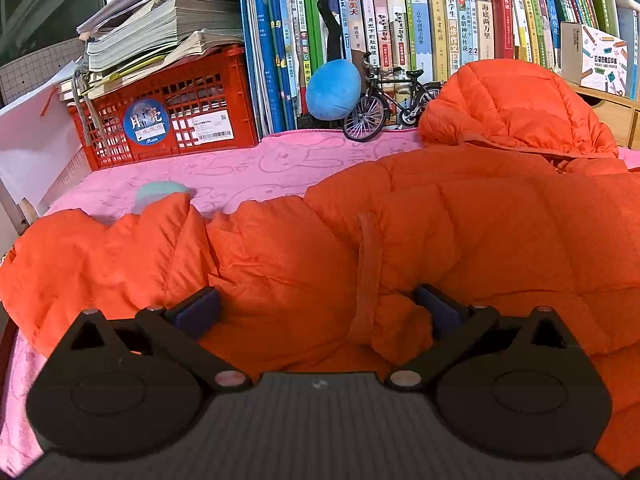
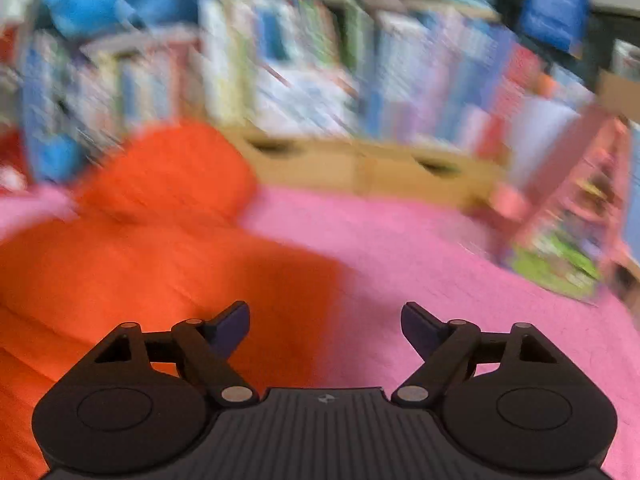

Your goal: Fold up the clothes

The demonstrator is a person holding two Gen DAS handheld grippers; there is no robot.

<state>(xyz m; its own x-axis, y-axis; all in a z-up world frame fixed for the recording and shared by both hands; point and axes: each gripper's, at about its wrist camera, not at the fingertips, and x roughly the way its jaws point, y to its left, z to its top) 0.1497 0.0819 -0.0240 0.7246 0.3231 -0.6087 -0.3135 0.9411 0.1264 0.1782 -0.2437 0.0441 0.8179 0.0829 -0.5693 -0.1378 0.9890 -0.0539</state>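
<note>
Right wrist blurred; bookshelf (image 2: 320, 60) titles unreadable.

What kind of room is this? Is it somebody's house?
Probably a home study or a child's room. Shelves packed with books stand behind a pink blanket, an orange puffy jacket lies on it, and a toy bicycle sits by the books.

We see an orange quilted puffer jacket (image 1: 460, 232) lying flat, front up, its hood (image 1: 516, 108) propped at one o'clock, one sleeve (image 1: 100, 248) stretching toward nine o'clock.
</note>
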